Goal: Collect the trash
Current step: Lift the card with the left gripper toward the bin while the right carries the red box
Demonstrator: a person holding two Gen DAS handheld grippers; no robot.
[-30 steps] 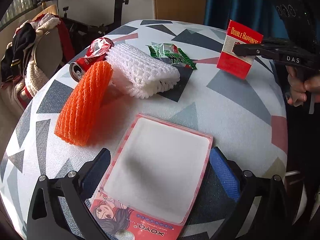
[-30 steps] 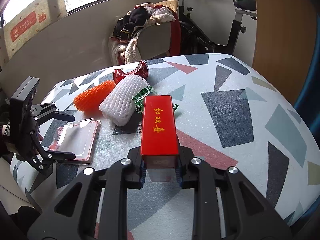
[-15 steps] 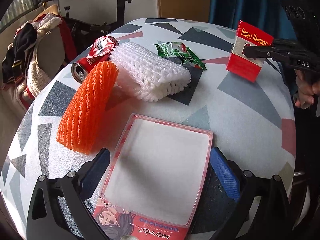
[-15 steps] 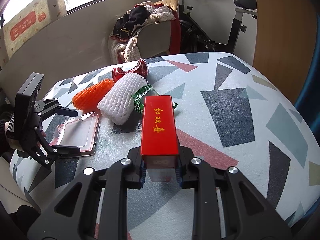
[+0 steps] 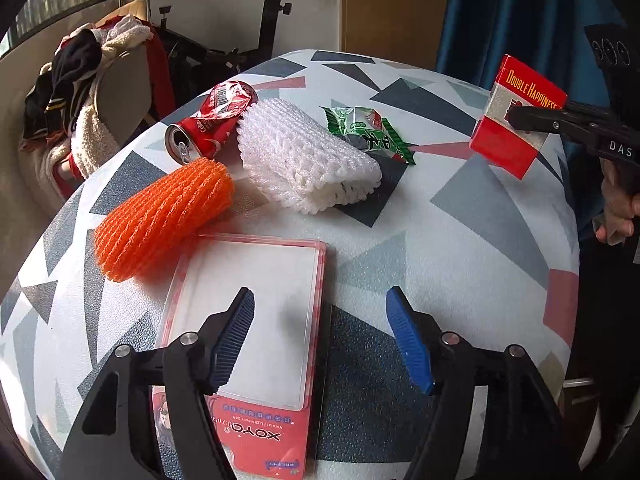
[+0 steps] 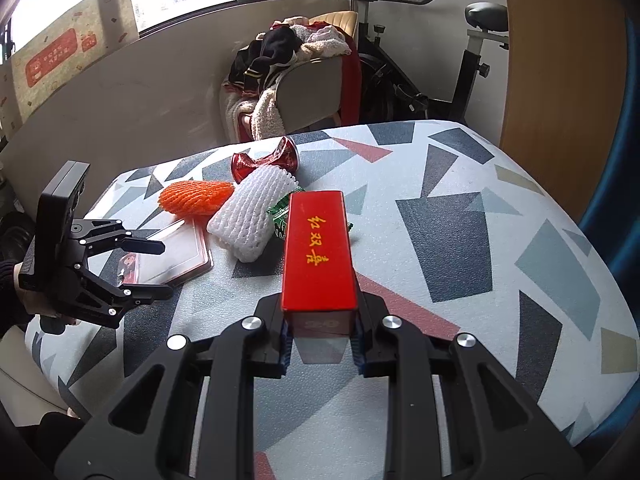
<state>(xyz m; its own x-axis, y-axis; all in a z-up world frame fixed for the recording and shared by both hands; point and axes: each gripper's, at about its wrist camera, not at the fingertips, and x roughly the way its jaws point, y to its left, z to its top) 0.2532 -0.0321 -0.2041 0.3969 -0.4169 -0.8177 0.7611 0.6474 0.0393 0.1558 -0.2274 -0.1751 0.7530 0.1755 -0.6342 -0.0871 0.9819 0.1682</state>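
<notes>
- Trash spread over a patterned table [image 5: 460,240], most of it ahead of the left claw [image 5: 320,336].
- Left claw: jaws apart, just been closing, gap wide yet; pads pressing on nothing.
- Blister pack [image 5: 256,320] flat on the table under the left claw, its right edge between the jaws, its left part running under the left finger [image 5: 234,338]; red printed card end nearest the camera. Whether that finger touches the pack: cannot tell.
- Orange foam net [image 5: 164,220] ahead and left of the left claw, lying on its side, touching the pack's far left corner.
- White foam net [image 5: 304,160] straight ahead, beyond the pack, just beside the orange one.
- Crushed red can [image 5: 212,124] farther off to the left, behind both nets, open end facing the camera.
- Green wrapper [image 5: 368,132] just right of the white net, partly tucked behind it.
- Right claw [image 6: 322,340]: clamped tight on a red cigarette box [image 6: 318,252], pads on its two narrow sides, box sticking forward past the fingertips, clear of the table.
- From the left wrist view, same box up at the far right, held in the air well apart from the other trash.
- Bit of a hand [image 5: 616,212] behind the right claw's handle.
- Beyond the table: chair heaped with clothes [image 6: 288,60], exercise bike [image 6: 440,60].
</notes>
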